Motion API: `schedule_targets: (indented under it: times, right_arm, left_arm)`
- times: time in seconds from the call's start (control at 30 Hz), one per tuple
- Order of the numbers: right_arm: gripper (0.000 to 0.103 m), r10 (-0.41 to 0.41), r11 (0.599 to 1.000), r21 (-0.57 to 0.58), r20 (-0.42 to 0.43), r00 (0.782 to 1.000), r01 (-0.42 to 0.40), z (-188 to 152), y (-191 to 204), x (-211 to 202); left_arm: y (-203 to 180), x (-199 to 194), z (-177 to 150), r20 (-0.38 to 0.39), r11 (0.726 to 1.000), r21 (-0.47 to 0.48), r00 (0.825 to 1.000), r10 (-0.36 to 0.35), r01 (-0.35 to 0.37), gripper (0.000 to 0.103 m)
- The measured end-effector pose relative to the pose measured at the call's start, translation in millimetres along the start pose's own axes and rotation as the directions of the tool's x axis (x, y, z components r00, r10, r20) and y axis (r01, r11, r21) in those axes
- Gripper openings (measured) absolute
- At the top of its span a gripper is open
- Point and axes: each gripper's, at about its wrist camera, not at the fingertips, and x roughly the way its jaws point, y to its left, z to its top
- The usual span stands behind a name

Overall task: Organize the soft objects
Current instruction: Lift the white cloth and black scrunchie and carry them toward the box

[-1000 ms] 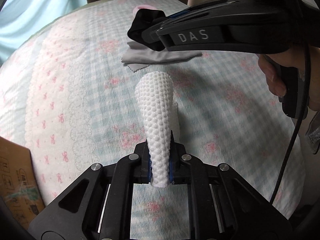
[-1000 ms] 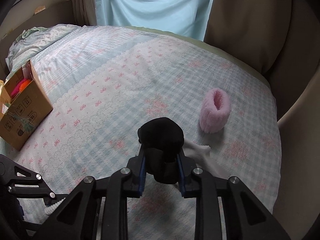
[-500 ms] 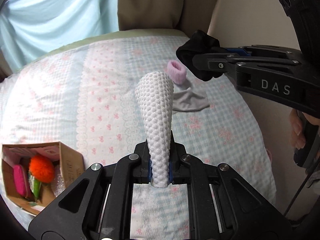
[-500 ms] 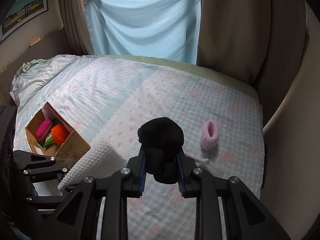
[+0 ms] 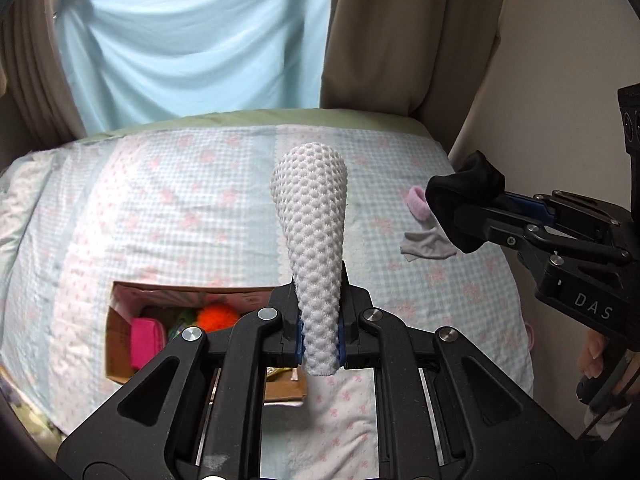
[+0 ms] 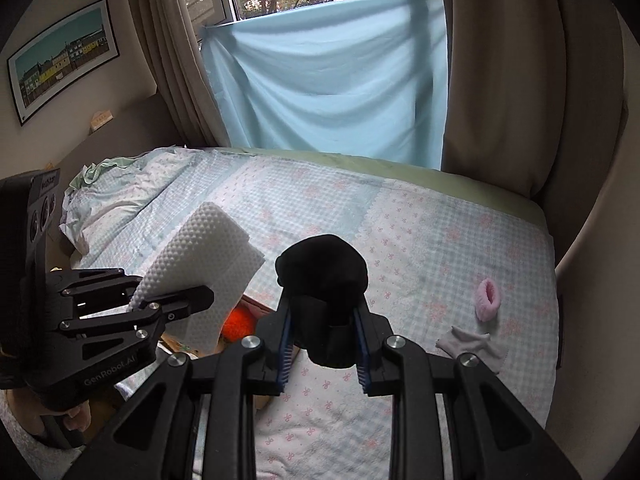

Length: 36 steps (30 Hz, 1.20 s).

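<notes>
Bed point(image 5: 168, 200) fills the middle of both views, with a blue and pink checked cover. Its far edge meets a light blue sheet point(image 6: 328, 80) hung over the window, and brown curtains point(image 5: 408, 32) hang at each side. On the right the bed ends near a pale wall. Most of the cover is bare, so there is lots of room over it.

A cardboard box point(image 5: 120, 344) sits open near the bed's left edge. An orange fluffy ball point(image 5: 216, 316) and a pink thing point(image 5: 148, 336) lie inside. Far off to the right, a pink fuzzy band point(image 6: 488, 294) lies on the cover, and a grey cloth point(image 6: 472, 344) lies just beside it.

Both tools are up in the air above the bed and tip downward. The left gripper point(image 5: 320, 340) is clenched on a white bumpy cloth point(image 5: 316, 240), which sticks up past its fingers, right over the box. The right gripper point(image 6: 324, 340) squeezes a black soft bundle point(image 6: 324, 272). A hand point(image 6: 60, 420) grips the left tool's handle.

A second ago both tools were low over the cover. Now they have come up high, the window shows, and the box has come into view under the white bumpy cloth. Both grips look the same as before.
</notes>
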Motion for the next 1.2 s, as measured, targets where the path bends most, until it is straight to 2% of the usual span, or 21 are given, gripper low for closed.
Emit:
schedule_targets:
  times: [0.17,0.4,0.63,0.93,1.2]
  right_arm:
    - [0.024,0.000,1.000,-0.020,-0.020,1.000,0.000,6.8,60.8,2.2]
    - [0.024,-0.011,0.995,0.102,-0.076,0.997,0.019,5.1,129.5,22.4]
    - [0.024,-0.064,0.965,0.241,-0.154,0.986,0.101,-3.5,179.9,65.0]
    - [0.024,-0.068,0.887,0.424,-0.276,0.959,0.184,-26.6,197.3,124.4]
    - [0.024,0.011,0.793,0.571,-0.358,0.934,0.210,-58.3,183.6,170.3]
  left_arm:
    - [61.7,-14.6,-9.8,-0.028,1.000,-0.013,1.000,-0.006,0.006,0.010]
    - [143.3,-12.8,-27.7,-0.110,0.999,0.010,0.993,-0.045,0.047,0.010]
    - [199.4,9.5,-40.0,-0.201,0.990,0.065,0.974,-0.107,0.122,0.009]
    - [216.4,60.4,-62.1,-0.361,0.973,0.107,0.920,-0.154,0.205,0.009]
    - [212.2,115.5,-83.3,-0.491,0.964,0.112,0.857,-0.158,0.243,0.009]
